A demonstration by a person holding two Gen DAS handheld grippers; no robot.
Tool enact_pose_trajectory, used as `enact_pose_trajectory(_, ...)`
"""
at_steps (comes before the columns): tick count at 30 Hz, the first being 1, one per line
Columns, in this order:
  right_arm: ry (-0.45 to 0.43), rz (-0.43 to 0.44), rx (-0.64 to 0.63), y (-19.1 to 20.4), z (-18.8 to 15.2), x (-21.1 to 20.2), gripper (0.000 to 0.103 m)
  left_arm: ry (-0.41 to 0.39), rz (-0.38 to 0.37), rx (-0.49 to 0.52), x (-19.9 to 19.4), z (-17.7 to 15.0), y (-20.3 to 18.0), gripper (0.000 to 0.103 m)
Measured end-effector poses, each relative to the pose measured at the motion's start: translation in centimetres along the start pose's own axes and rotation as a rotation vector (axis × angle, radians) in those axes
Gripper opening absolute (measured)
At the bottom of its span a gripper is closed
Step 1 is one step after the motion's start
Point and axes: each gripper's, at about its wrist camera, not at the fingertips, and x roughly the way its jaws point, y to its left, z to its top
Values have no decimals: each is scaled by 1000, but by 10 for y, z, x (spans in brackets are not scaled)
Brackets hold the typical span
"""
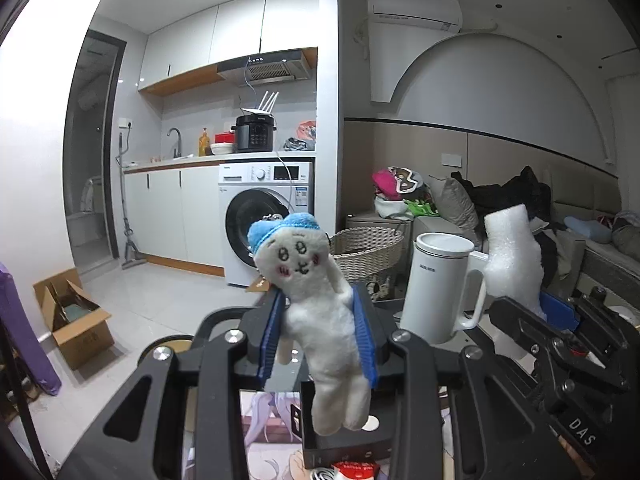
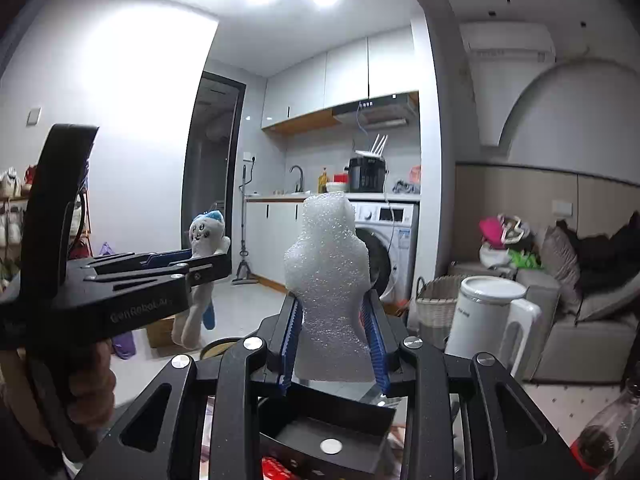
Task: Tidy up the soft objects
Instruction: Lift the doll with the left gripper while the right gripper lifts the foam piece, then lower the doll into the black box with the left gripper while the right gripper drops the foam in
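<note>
A: Left wrist view first. Where the plush toy?

B: Clamped between the blue pads of the left gripper, at the waist. Head with blue cap up and tilted left, face toward the camera, legs hanging down past the pads over a black box.

A: Room around it?

B: White kettle near on the right, just beyond the fingers. Wicker basket farther behind, washing machine far in the middle. Open floor to the left, with a cardboard box there. At far right the right gripper, closed on the foam piece.

A: Now the right wrist view.

B: Foam piece squeezed between the blue pads of the right gripper, standing upright, pinched narrow at the grip, wider above. Same black box open below it.

A: Free space?

B: Kettle near on the right, basket just behind it, sofa farther right. On the left the left gripper seen from the side, gripping the plush toy, a hand on its handle. Clear gap between the two grippers, bare floor behind.
</note>
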Motion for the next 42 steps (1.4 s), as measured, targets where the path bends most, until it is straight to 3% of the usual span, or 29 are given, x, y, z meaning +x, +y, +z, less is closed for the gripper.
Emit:
enact_pose_trajectory(9,-29,-37,-48,11,1,-4,31,-13,33,-28,3,0,1,32)
enact_pose_trajectory(28,51,-57,-26,1,-4,45,31,86,-1,-109,60,-5,3,32)
enact_pose_trajectory(33,182,-65,9,-10,-12,74,31,215,-6,-97,98,-19,5,32)
enact_pose_trajectory(36,304,-51,33,-18,-25,99,31,284,49,-65,120,-33,0,32)
enact_pose_trajectory(40,476,-50,67,-27,-52,132,31,416,-14,-76,150,-51,-6,32)
enact_pose_trajectory(42,555,-39,105,-34,-66,145,31,535,-71,-92,171,-64,-12,32)
